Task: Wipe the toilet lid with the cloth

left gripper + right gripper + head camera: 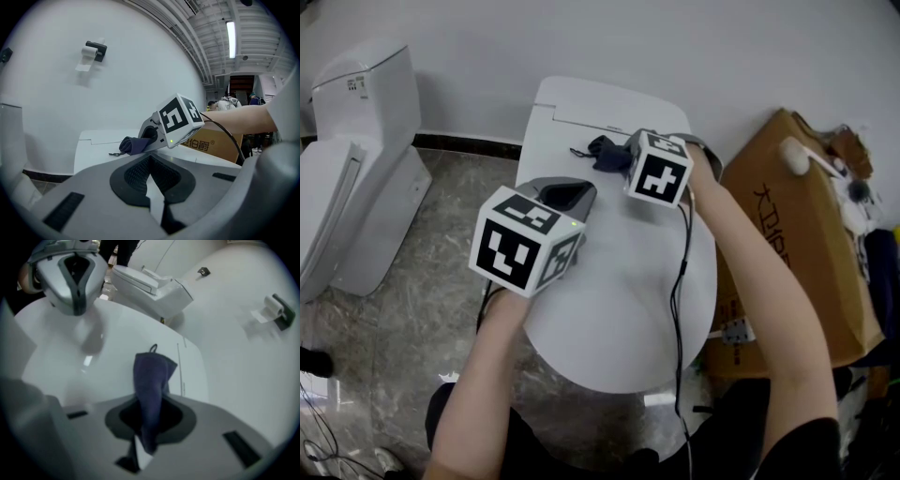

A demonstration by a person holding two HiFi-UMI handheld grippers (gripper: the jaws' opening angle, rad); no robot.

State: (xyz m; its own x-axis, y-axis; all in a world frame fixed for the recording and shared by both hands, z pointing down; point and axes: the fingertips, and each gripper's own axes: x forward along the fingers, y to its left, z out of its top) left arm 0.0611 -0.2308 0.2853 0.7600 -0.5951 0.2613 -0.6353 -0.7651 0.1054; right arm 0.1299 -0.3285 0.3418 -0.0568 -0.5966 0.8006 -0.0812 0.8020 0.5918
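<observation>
On the glossy white toilet lid: your right gripper jaws are clamping the dark blue cloth; be pressing it flat.
Left gripper: jaws are resting closed, empty.

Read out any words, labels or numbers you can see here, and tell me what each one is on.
"伯爵" followed by an ® mark: orange print on the cardboard box; the start of the line is hidden behind a gripper.
Sticker on the tank of the second toilet: too small to read.
</observation>
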